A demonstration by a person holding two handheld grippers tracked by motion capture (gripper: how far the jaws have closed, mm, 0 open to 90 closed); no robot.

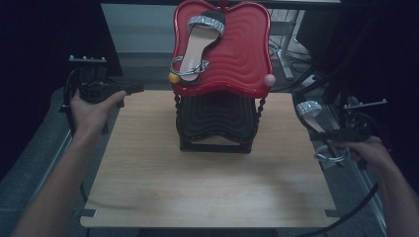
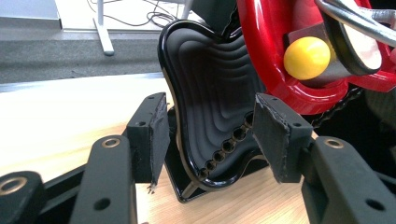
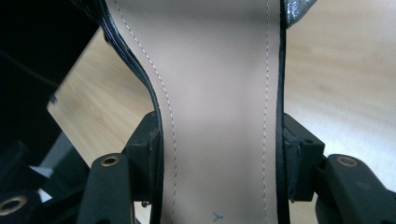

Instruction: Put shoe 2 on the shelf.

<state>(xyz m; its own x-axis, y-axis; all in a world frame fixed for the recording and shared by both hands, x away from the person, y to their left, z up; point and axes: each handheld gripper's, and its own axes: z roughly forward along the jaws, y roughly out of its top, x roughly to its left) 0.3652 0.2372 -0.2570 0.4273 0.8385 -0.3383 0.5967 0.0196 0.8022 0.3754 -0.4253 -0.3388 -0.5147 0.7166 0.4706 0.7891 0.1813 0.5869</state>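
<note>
Right gripper (image 1: 330, 134) at the right edge of the table (image 1: 207, 187), clamped across a sandal (image 1: 316, 128); in the right gripper view, both pads pressed on the 2 side edges of the beige insole (image 3: 219, 116), jaws held wide by the sole's width. Glittery silver toe strap (image 1: 310, 107) toward the far end, metal ankle ring (image 1: 332, 157) toward the near end, just beside the right hand (image 1: 371, 152). Sandal raised off the wood, over the table's right rim.

Left gripper (image 1: 134, 89) at the far left corner of the table, level, pointed right toward the stand, gripped by the left hand (image 1: 91, 111). Jaws apart with nothing between the pads; in the left gripper view, the black lower tray (image 2: 210, 116) seen through the gap, well beyond the fingertips (image 2: 275, 135).

Stand at far centre of the table: red upper tray (image 1: 242, 54) tilted toward the near side, above the black tray. A 2nd matching sandal (image 1: 200, 44) lying on the red tray, toe strap far, ankle ring near. Yellow ball (image 1: 174, 77) at the red tray's left lower corner, pink ball (image 1: 269, 80) at the right lower corner.
</note>
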